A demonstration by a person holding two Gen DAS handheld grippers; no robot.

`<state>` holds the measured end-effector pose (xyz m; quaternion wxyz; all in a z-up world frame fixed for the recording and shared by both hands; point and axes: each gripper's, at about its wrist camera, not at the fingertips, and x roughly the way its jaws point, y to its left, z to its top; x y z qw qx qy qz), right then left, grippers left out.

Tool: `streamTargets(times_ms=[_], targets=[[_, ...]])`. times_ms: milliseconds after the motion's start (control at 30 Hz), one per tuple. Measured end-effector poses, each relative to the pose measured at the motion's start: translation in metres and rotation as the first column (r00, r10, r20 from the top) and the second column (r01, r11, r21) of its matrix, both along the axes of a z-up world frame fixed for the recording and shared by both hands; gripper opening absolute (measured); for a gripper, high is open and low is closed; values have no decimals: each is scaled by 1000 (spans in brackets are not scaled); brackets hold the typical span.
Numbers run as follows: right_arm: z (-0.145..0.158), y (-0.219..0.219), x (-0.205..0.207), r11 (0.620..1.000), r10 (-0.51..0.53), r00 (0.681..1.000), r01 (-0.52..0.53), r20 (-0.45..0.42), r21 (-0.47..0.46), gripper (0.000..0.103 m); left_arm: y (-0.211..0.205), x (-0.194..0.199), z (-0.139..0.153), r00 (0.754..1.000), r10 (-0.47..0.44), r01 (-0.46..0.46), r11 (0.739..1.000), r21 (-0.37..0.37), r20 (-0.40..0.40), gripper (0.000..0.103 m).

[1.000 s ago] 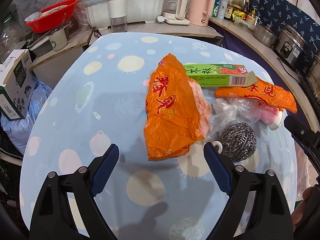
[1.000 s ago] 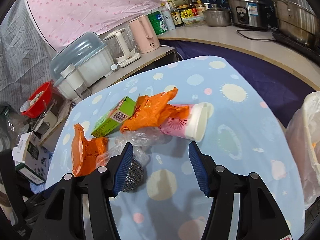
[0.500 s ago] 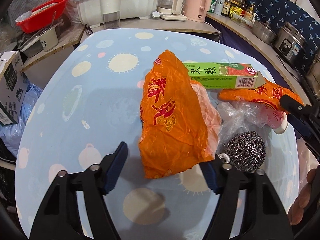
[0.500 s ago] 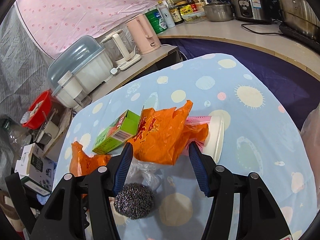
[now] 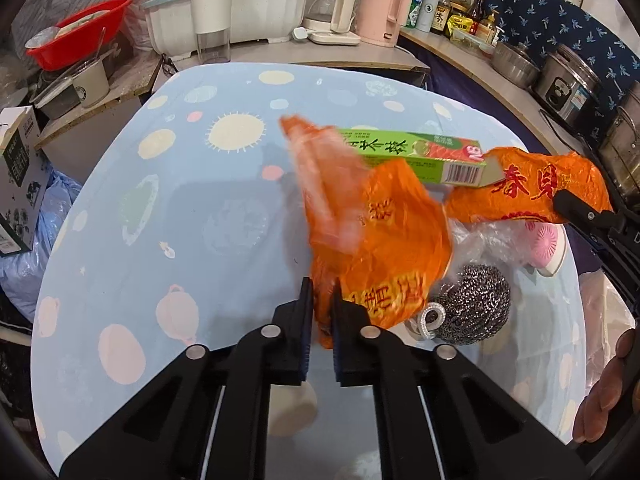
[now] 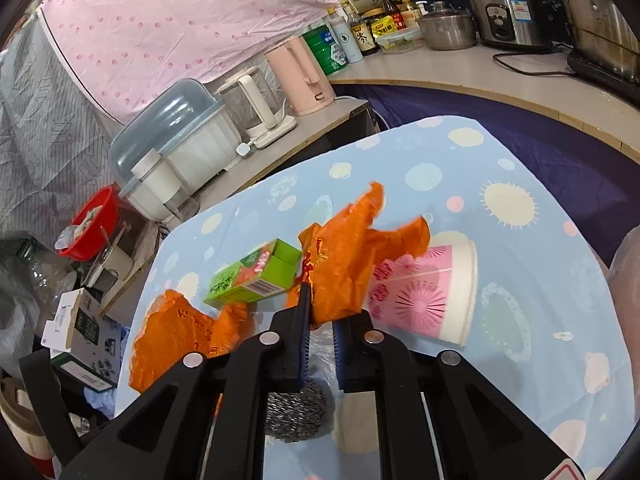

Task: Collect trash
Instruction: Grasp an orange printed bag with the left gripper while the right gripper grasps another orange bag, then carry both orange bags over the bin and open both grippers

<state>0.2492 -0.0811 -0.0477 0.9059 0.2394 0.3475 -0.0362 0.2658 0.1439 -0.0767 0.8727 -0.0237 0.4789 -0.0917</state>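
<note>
Since the frames a second ago, both grippers have been closed from wide open onto the two orange bags. The left gripper [image 5: 321, 308] is clamped on the near edge of the larger orange bag [image 5: 376, 236], whose far flap is blurred and raised over the middle of the table [image 5: 168, 208]. The right gripper [image 6: 319, 320] is clenched on the lower end of the second orange bag [image 6: 356, 256], which is lifted clear of the cloth. Just beside the larger bag, toward the near right edge of the table, a steel scouring ball [image 5: 472, 300] is seen resting against crumpled clear plastic [image 5: 486, 236]. Behind it a pink paper cup [image 6: 424, 292] lies on its side near the right edge, partly covered by the second bag. A green carton [image 5: 416, 152] lies across the table's centre, touching both bags. A translucent trash bag [image 5: 600, 304] is glimpsed off the right edge. Farther off, on the counter beyond the table's far edge, a covered dish rack [image 5: 228, 8], a clear kettle [image 5: 332, 4] and a pink kettle [image 5: 384, 10] are noted.
</note>
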Motion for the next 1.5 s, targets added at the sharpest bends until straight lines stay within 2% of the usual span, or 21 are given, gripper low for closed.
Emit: streamTargets(times_ms=[400,600,833,1100,1500], targets=[[48,-25,-55,998,-57,990,60,126,-16,6,-16,-38,57,993,-42,46,998,-37,112,5],[66,-48,-92,993,-103,979,112,175,-39,6,-46,-65,82,980,-111,120,992,-41,163,5],[69,-85,-137,981,-180,965,190,190,-31,6,-91,-95,97,958,-212,222,975,-30,195,5],[59,-139,-192,952,-299,937,305,181,-2,6,-158,-130,106,913,-344,354,935,-6,220,5],[25,-216,-262,880,-474,869,473,138,43,6,-267,-171,117,822,-512,520,853,36,250,4]])
